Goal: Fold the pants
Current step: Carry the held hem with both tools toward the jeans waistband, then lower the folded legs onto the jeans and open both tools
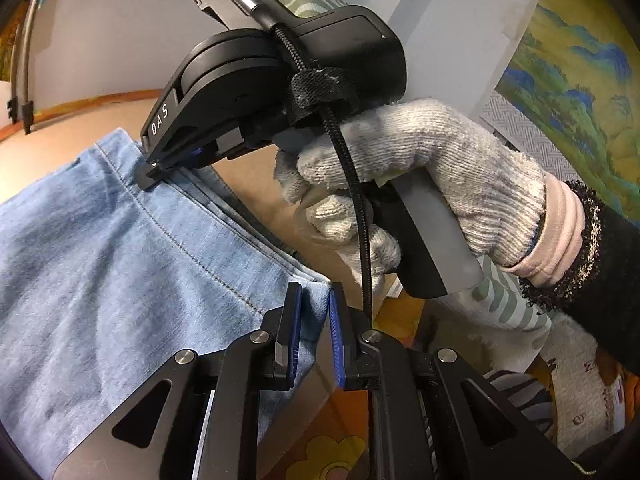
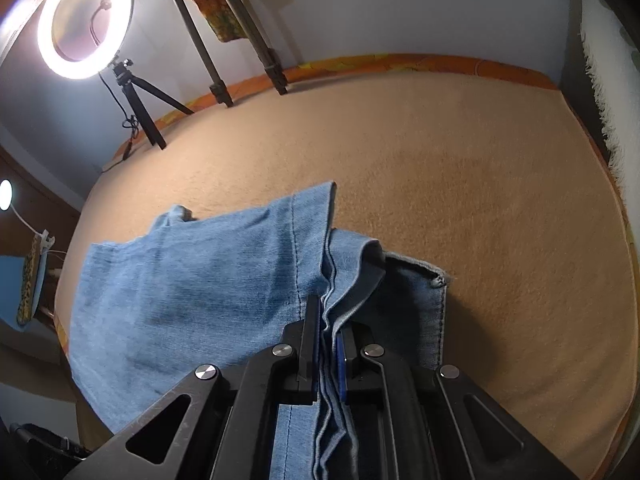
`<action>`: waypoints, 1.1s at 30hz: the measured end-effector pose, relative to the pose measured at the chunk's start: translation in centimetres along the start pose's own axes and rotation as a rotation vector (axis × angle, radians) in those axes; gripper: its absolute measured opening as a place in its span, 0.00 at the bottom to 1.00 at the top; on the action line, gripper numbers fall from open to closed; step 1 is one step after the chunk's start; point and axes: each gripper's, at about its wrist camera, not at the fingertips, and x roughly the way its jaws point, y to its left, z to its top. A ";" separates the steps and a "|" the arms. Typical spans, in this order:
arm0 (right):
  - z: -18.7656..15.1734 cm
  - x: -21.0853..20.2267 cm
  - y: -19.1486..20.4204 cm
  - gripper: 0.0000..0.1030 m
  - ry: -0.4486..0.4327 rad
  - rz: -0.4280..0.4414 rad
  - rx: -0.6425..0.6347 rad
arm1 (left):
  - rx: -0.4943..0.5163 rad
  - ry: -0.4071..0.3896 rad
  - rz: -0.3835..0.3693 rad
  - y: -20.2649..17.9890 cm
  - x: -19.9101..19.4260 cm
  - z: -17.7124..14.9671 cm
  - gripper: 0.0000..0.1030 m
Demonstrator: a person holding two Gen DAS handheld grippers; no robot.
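Observation:
Light blue denim pants (image 1: 120, 264) lie on a tan surface (image 2: 460, 184). In the left wrist view my left gripper (image 1: 315, 300) is shut on a corner of the pants' edge, cloth pinched between the blue pads. The right gripper (image 1: 154, 172), held by a gloved hand (image 1: 420, 176), is clamped on the same edge farther along. In the right wrist view my right gripper (image 2: 329, 320) is shut on a bunched stack of hem layers, with the pants (image 2: 192, 288) spreading left and a lower layer (image 2: 420, 300) lying to the right.
A lit ring light (image 2: 86, 20) on a small tripod and larger tripod legs (image 2: 248, 40) stand at the far edge of the tan surface. An orange patterned border (image 2: 400, 62) rims it. A landscape painting (image 1: 572, 92) and striped cloth (image 1: 504, 304) are to the right.

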 end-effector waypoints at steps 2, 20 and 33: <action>0.0 0.2 0.0 0.03 0.002 -0.005 0.000 | -0.002 0.006 -0.005 -0.1 -0.3 0.0 0.11; 0.7 -2.0 0.9 0.45 -0.047 -0.006 -0.004 | -0.127 -0.127 0.269 5.3 -18.2 -6.3 0.24; 1.4 -0.9 2.1 0.14 -0.156 -0.012 -0.080 | -0.480 -0.209 0.562 13.0 -29.3 -16.3 0.29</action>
